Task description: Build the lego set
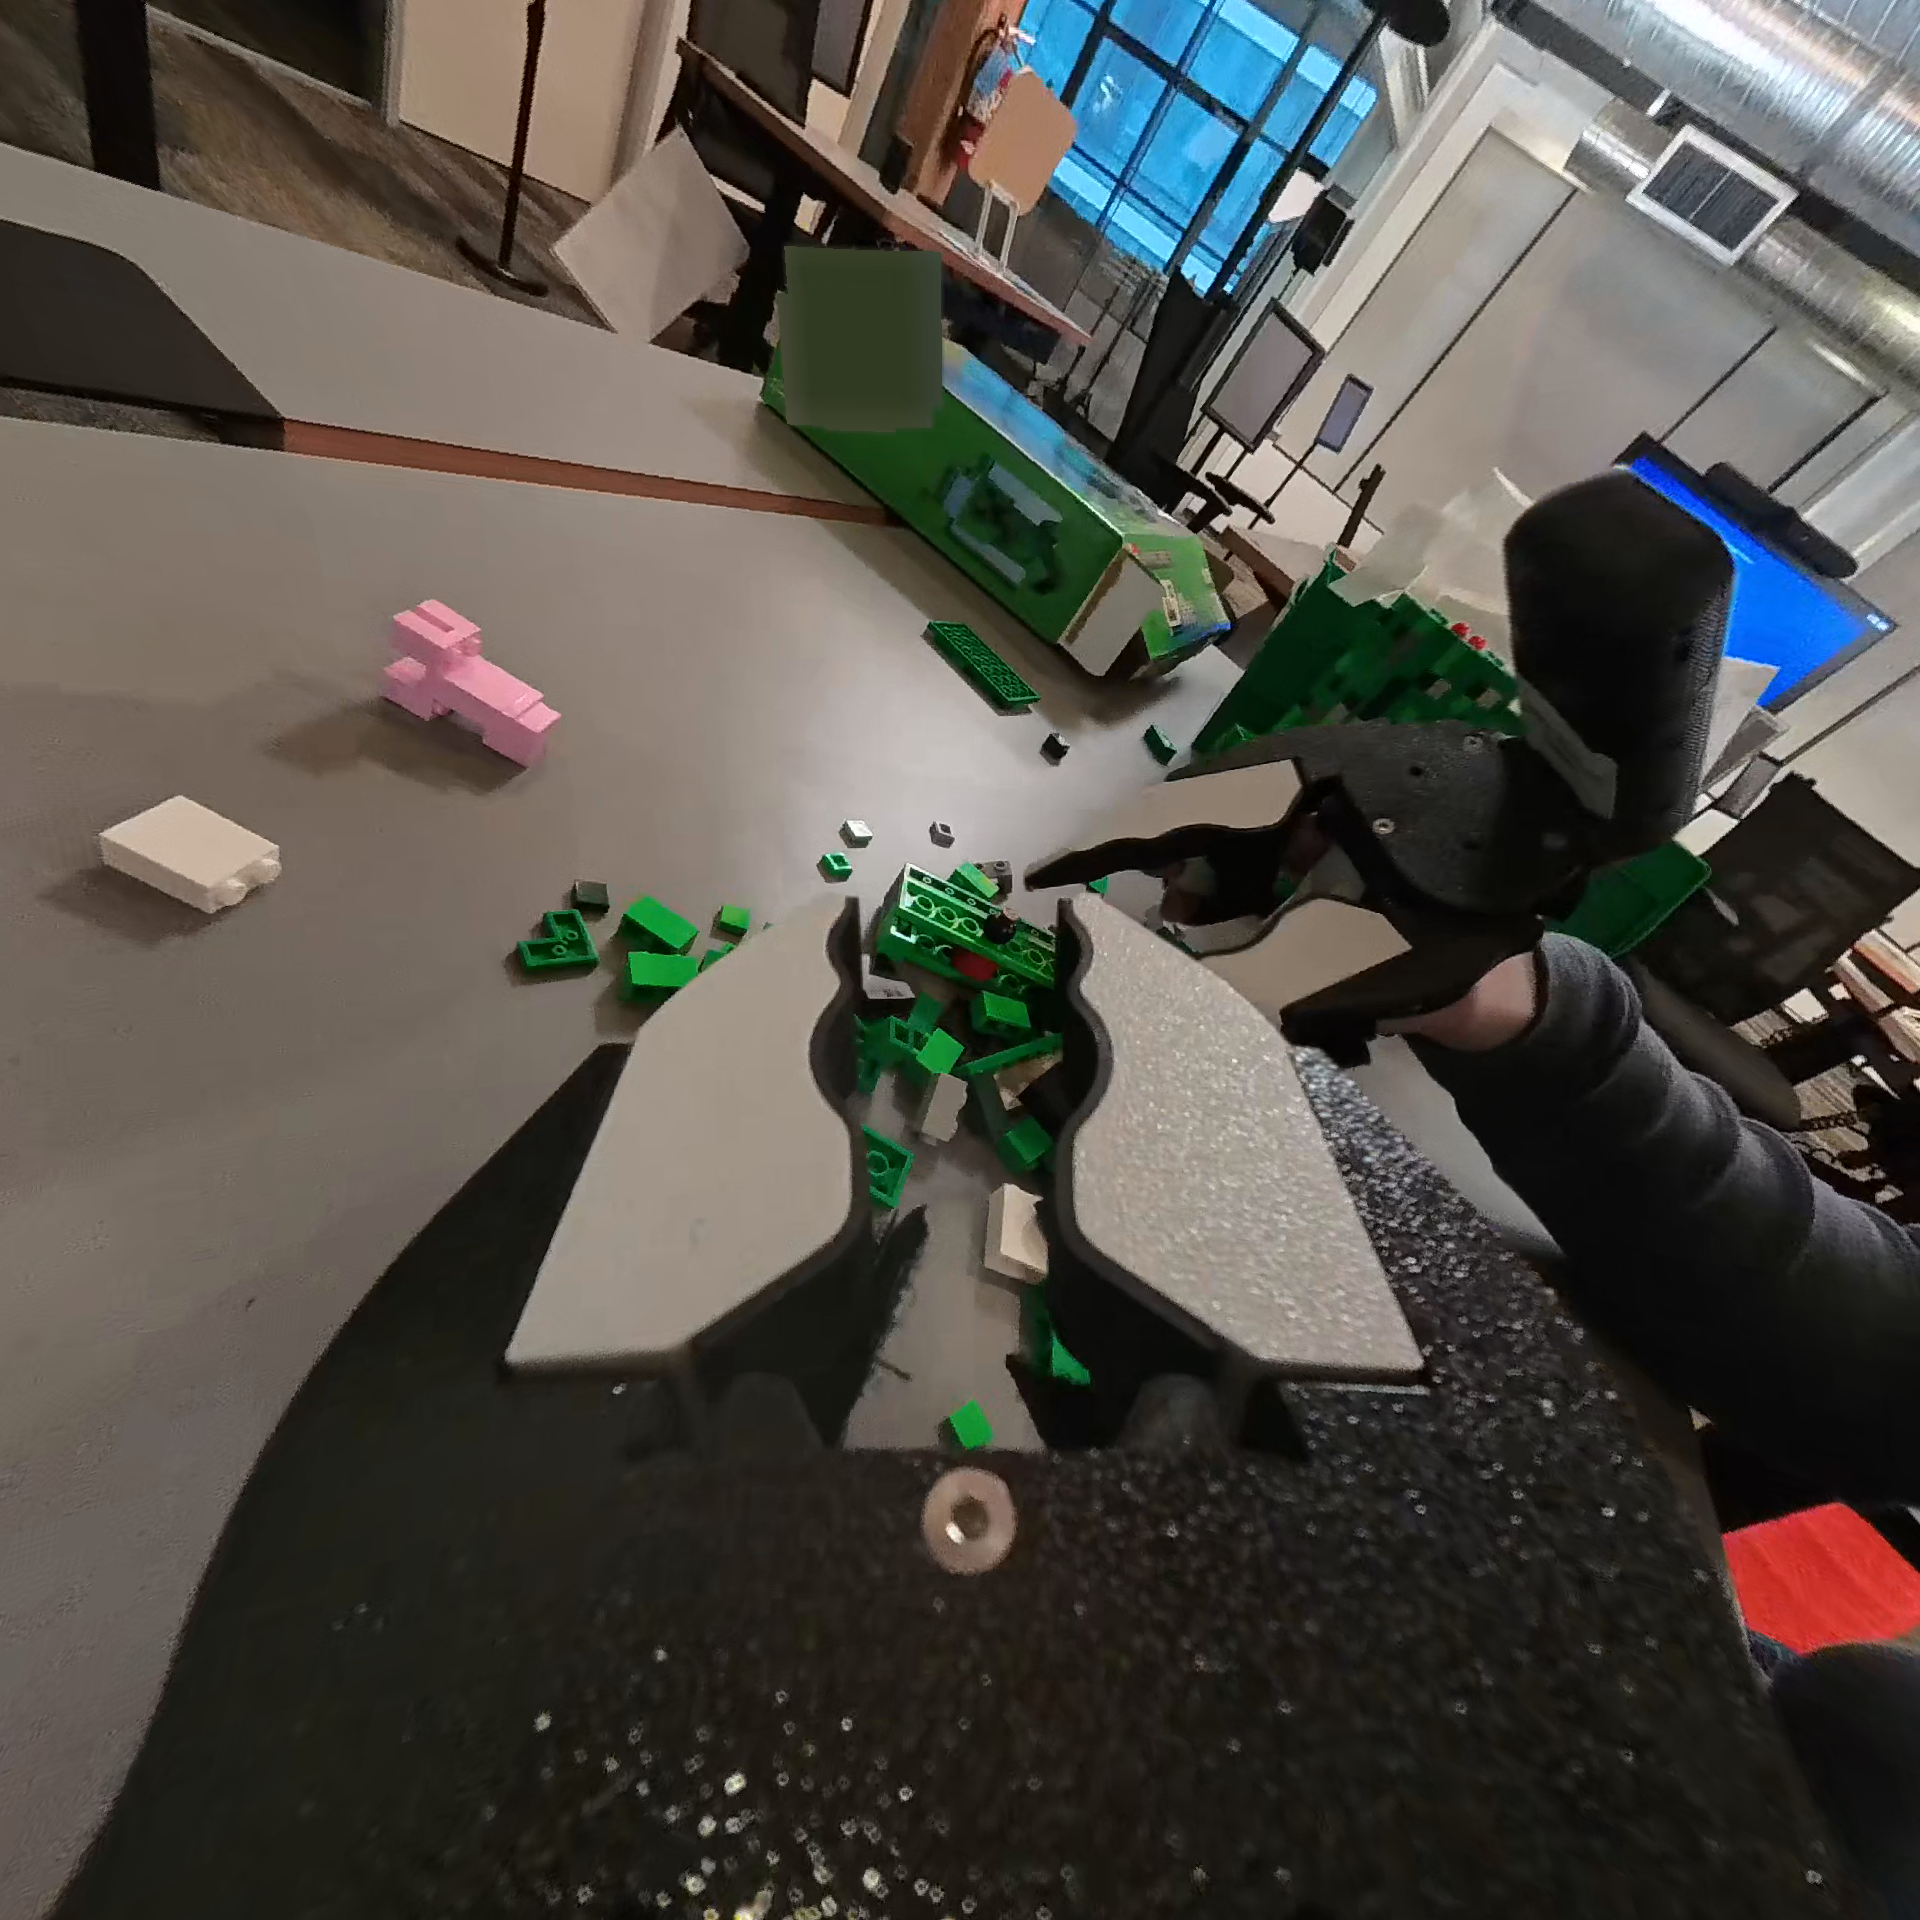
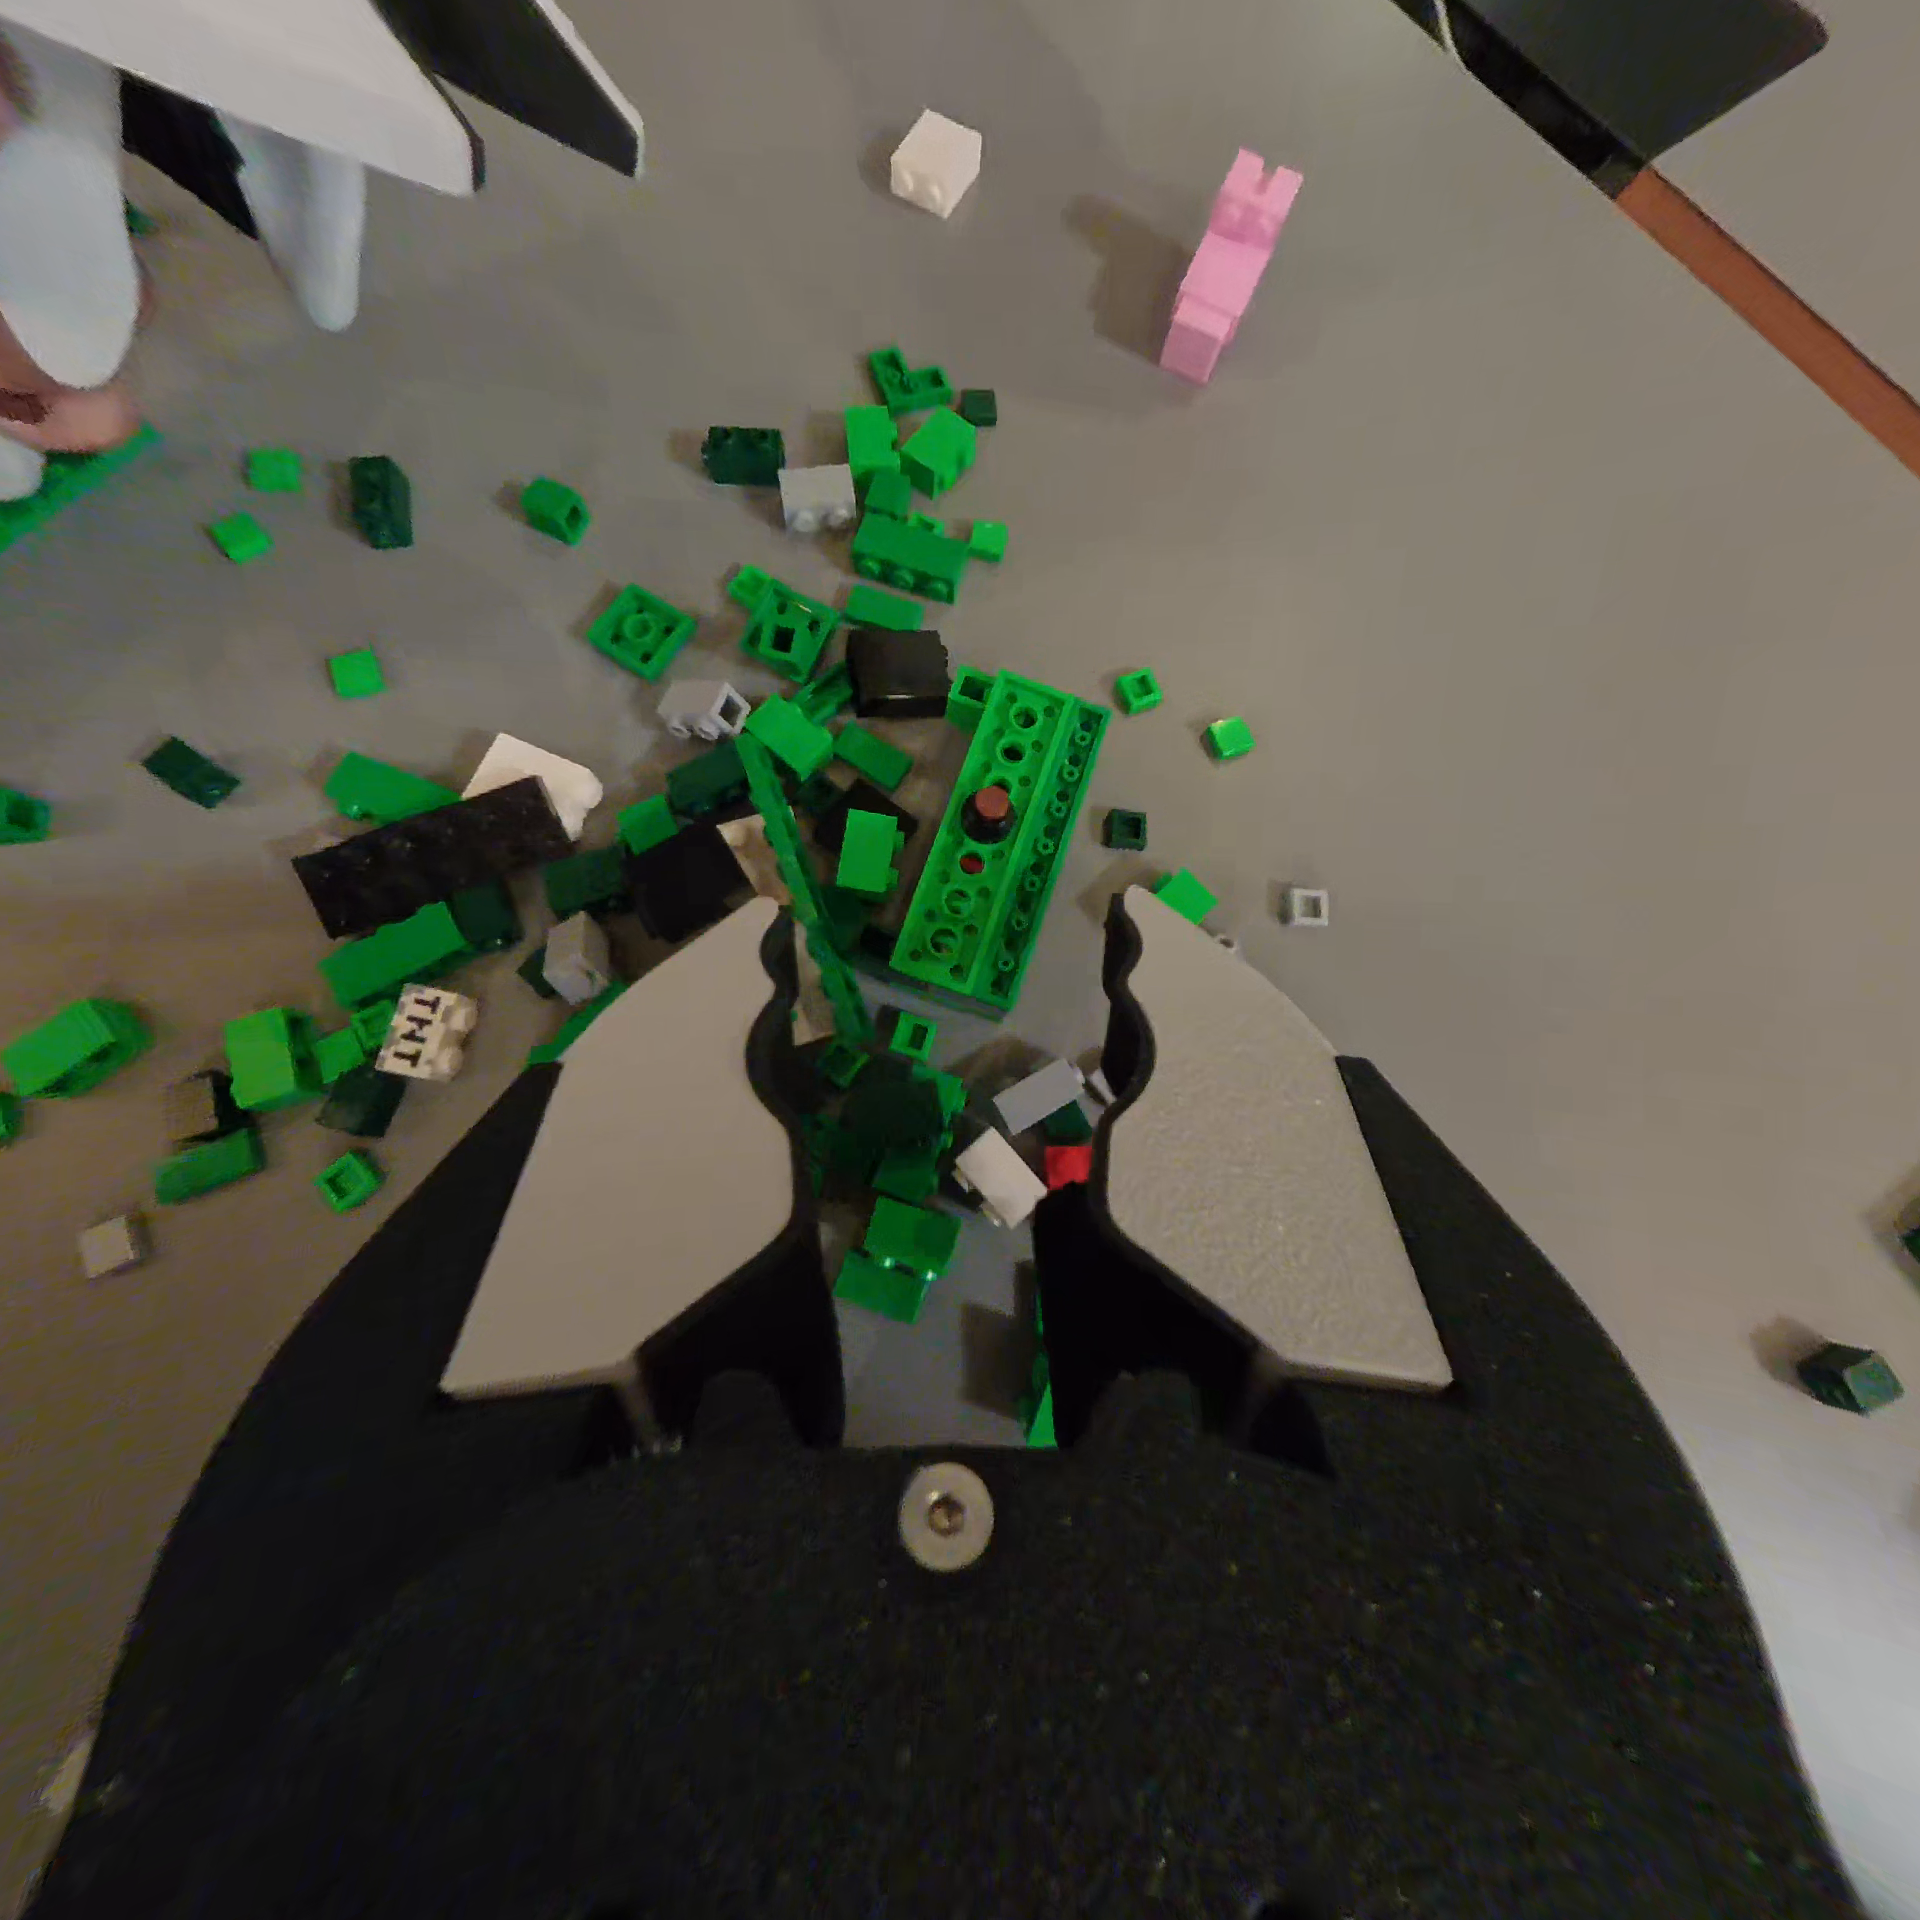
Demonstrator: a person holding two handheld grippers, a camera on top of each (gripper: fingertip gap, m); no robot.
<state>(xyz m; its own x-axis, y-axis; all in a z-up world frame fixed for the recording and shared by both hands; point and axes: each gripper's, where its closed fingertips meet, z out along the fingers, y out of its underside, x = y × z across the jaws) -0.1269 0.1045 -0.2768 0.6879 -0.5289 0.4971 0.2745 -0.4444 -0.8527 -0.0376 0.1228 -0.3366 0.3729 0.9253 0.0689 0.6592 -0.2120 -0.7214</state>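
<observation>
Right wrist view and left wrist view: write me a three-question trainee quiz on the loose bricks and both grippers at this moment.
1. True or false: the right gripper has its jaws clamped on the long bright green holed brick.
2. Which colour is the small blocky assembled figure lying apart from the pile? A pink, B red, C blue.
3. Fill in: the left gripper hangs over the loose pile with its jaws ____.

Key: 1 false, its jaws are open and empty; 2 A; 3 open.
</observation>
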